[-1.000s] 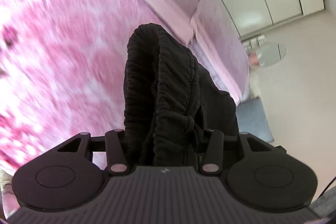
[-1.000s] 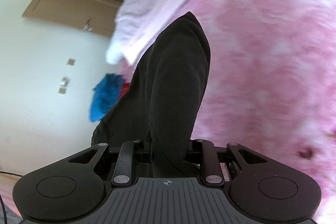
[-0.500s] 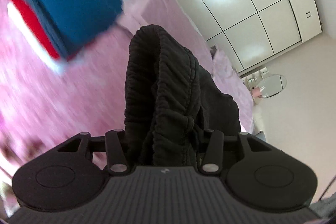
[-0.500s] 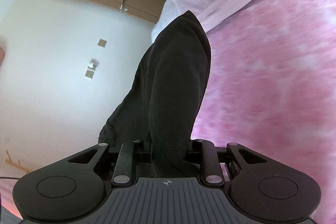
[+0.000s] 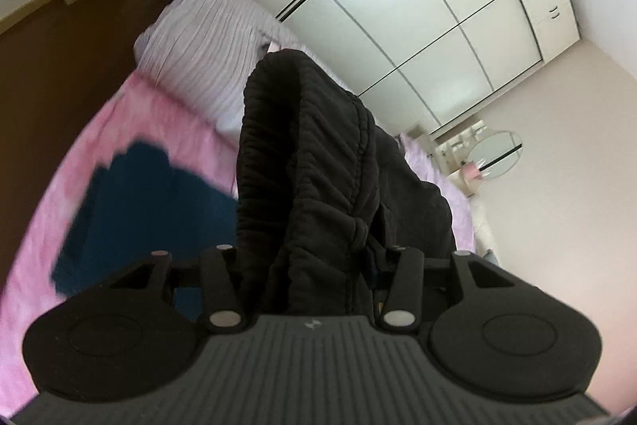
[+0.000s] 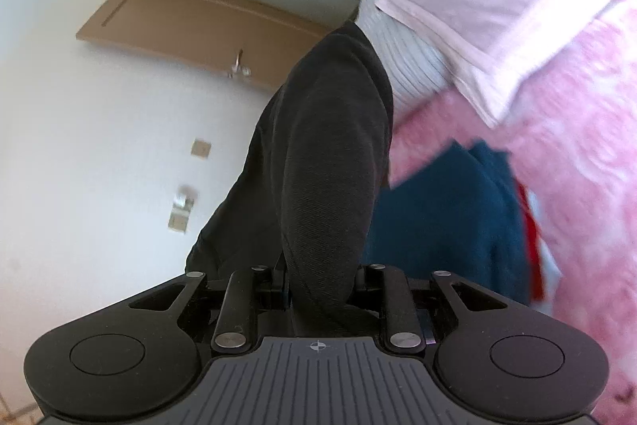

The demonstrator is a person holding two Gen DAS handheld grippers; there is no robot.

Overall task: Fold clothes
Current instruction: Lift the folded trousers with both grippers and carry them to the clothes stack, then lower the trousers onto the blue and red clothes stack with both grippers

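My left gripper (image 5: pixel 308 194) is shut on the gathered elastic waistband of a black garment (image 5: pixel 314 162), which covers its fingers. My right gripper (image 6: pixel 322 210) is shut on a smooth fold of the same black garment (image 6: pixel 330 154), fingers hidden under the cloth. Both hold it in the air above a pink bed (image 5: pixel 51 194). A folded blue garment (image 5: pixel 139 210) lies on the bed below; in the right wrist view this blue garment (image 6: pixel 450 218) sits on a red one (image 6: pixel 531 237).
A pale striped pillow (image 5: pixel 207 54) and pillow (image 6: pixel 489 6) lie at the bed's head. White wardrobe doors (image 5: pixel 418 10) stand behind. A wooden door (image 6: pixel 191 22) is in the white wall. A small round mirror (image 5: pixel 495 154) is at the right.
Both grippers have swung with the black garment across the bed toward the stack of folded blue and red clothes, which now lies just below them. The grip has not changed.
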